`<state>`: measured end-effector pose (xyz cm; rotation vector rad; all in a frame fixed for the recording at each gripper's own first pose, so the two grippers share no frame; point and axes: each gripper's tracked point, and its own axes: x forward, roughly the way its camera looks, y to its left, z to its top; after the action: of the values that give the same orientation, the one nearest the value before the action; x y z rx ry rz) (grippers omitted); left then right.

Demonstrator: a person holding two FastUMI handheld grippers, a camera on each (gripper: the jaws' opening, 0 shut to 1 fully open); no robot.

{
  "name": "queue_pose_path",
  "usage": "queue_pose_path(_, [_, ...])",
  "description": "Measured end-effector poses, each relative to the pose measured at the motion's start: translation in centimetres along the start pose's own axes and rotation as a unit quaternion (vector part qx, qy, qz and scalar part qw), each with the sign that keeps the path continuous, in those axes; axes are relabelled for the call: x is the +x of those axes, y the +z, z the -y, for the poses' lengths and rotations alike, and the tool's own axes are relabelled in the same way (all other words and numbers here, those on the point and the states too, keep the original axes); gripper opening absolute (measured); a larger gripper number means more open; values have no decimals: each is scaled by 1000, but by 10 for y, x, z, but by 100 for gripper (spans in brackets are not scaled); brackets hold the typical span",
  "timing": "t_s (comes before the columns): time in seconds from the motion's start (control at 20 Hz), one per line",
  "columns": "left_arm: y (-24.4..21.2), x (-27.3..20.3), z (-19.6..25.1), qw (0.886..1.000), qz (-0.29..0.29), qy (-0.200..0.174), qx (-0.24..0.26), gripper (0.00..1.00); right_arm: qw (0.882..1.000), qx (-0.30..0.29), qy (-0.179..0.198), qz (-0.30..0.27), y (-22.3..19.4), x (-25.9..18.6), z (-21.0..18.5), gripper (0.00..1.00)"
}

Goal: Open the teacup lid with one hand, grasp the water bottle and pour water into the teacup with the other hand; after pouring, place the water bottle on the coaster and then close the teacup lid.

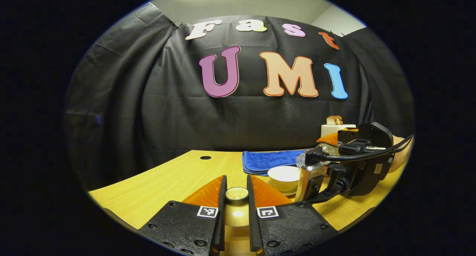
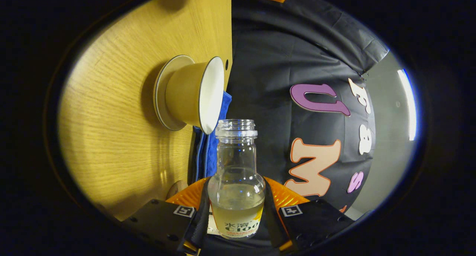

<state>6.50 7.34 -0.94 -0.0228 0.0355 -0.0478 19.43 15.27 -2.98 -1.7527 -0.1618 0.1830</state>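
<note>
clear glass water bottle (image 2: 236,181), uncapped, is pinched between both fingers of the right gripper (image 2: 235,211) in the right gripper view. pale, slightly yellowish liquid fills only its lower part; the neck and shoulder hold none. a label sits low on the bottle with printed characters, left unread here. that view is rolled sideways, so the light wooden table (image 2: 111,129) stands along the left like a wall. the bottle's open mouth is just beside the rim of a cream-coloured round teacup (image 2: 193,94), which sits on a pale saucer (image 2: 160,96). the cup is uncovered and its white inside shows, but whether it holds liquid cannot be told. a folded blue cloth (image 2: 212,152) lies behind the cup.

in the left gripper view, the left gripper (image 1: 237,196) has its jaws closed on a small round cream teacup lid (image 1: 237,193), gripped by the knob and held above the table (image 1: 167,178). to the right stands the open teacup (image 1: 284,176), with the right gripper (image 1: 349,163) and the bottle (image 1: 310,178) tilted close over it. the blue cloth (image 1: 271,160) lies farther back, and a white toaster with bread slices (image 1: 336,126) stands behind.
</note>
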Motion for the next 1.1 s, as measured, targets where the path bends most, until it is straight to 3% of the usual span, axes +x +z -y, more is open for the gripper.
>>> queue_pose_path(0.35, [0,0,0,1000,0,0,0,23,997,-80,-10,19,10,-1,9,68])
queue_pose_path(1.1, [1,0,0,1000,0,0,0,23,983,-177,-29,39,23,5,30,68])
